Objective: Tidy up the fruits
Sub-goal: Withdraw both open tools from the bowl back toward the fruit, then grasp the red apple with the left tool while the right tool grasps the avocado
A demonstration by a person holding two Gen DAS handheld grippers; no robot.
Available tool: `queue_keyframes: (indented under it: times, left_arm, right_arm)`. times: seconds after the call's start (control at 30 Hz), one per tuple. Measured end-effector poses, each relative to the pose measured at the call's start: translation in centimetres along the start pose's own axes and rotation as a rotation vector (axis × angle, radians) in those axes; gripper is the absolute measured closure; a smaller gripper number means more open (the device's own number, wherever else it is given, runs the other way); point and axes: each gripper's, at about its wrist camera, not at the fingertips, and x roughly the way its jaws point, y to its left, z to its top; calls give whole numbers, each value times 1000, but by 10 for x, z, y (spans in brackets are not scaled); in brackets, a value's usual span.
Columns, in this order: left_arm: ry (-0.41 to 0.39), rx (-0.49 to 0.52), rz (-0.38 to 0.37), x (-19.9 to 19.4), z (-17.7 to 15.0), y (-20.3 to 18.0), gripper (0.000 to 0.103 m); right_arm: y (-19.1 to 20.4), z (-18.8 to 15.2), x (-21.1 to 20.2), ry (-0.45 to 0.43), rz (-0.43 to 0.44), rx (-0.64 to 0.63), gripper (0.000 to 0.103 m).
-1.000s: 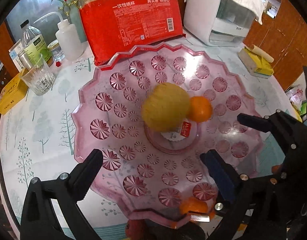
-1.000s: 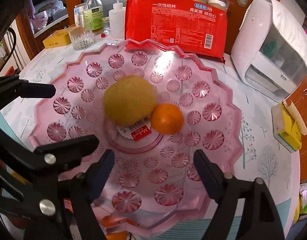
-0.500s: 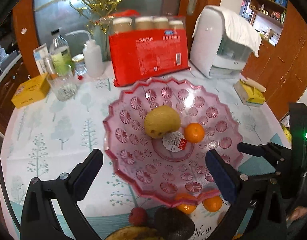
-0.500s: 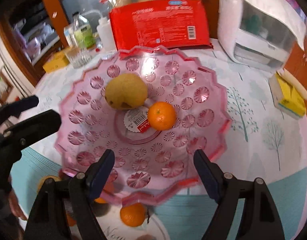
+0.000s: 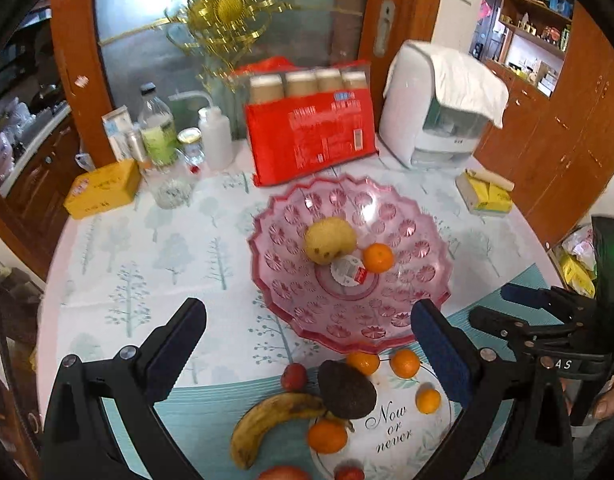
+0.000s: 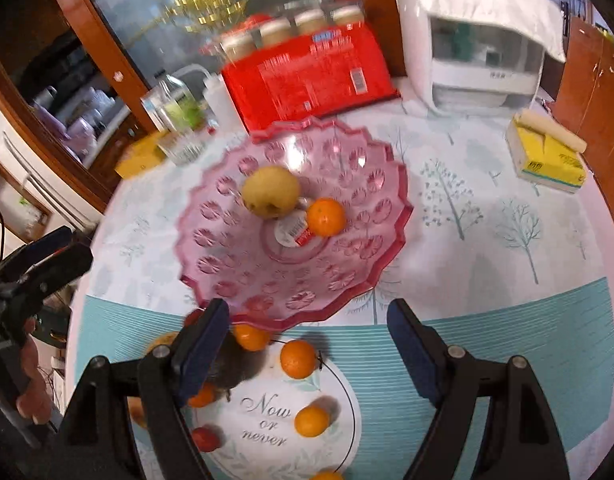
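A pink cut-glass fruit bowl point(image 5: 267, 292) point(image 6: 211, 280) stands mid-table and holds a yellow pear point(image 5: 329, 240) point(image 6: 271, 191) and an orange point(image 5: 378, 257) point(image 6: 326, 217). In front of it, on a round printed mat, lie a banana point(image 5: 267, 420), a dark avocado point(image 5: 346, 390), several tangerines point(image 5: 405, 362) point(image 6: 298, 359) and small red fruits point(image 5: 293, 376). My left gripper point(image 5: 307, 306) hangs open above the bowl's near rim with nothing between its fingers. My right gripper point(image 6: 307, 308) is open and empty too, above the bowl's near rim and the loose fruit. The avocado is partly hidden behind its left finger.
Behind the bowl stand a red pack of paper cups point(image 5: 311, 136), a white appliance under a cloth point(image 5: 439, 116), bottles point(image 5: 157, 128) and a glass. A yellow box point(image 5: 103, 194) sits at the left edge, a yellow tissue pack point(image 5: 485, 198) at the right.
Both grippers have risen and drawn back from the bowl, which now looks smaller. The loose fruit in front of the bowl has come into view. Both stay open.
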Motion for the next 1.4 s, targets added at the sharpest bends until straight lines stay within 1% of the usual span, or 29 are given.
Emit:
queue_keyframes:
  times: [0.07,0.17,0.23,0.33,0.47,0.57,0.7,0.77,0.83,0.87,0.97,1.07,1.17,1.27,1.4]
  left_arm:
    - [-22,-5,5,-22,6,3,1]
    - [-56,-12,26,-55,12,7,1]
    - [-82,-14,43,-74,13,8,1]
    - [-105,-8,80,-96,7,8,1]
    - [-122,1,123,-115,-11,5,1]
    - [-126,11,174,-122,-31,1,1]
    - [-94,12,177,-117,-64,-4,1]
    - [-78,10,199,-111,-83,-6,1]
    - [-56,8,215,-105,-100,-7,1]
    - [-40,3,217,-100,-109,-7,1]
    - [-2,-13,207,-88,-131,-4,1]
    - [20,-35,211,-77,-152,0,1]
    - [51,-75,186,-61,-169,6,1]
    - [99,-119,184,-41,-186,12,1]
    - [148,-178,186,-17,-206,18,1]
  right_arm:
    - [1,-1,-17,-29,5,-12,21]
    - [1,-2,-44,-85,35,-16,21]
    - [3,-6,-63,-133,53,-35,21]
    - [11,-13,-83,-170,52,-91,21]
    - [24,-26,-99,-167,56,-167,21]
    - [33,-39,-103,-117,39,-233,21]
    - [38,-63,-107,-154,5,-270,21]
    - [38,-72,-106,-165,-19,-268,21]
    - [34,-81,-99,-157,-37,-252,21]
    - [33,-84,-97,-149,-36,-248,21]
    - [26,-97,-78,-88,-36,-241,21]
    - [23,-114,-60,-38,-57,-243,21]
    - [19,-130,-43,6,-61,-237,21]
    - [11,-144,-26,59,-65,-208,21]
    - [7,-159,-16,82,-65,-212,21]
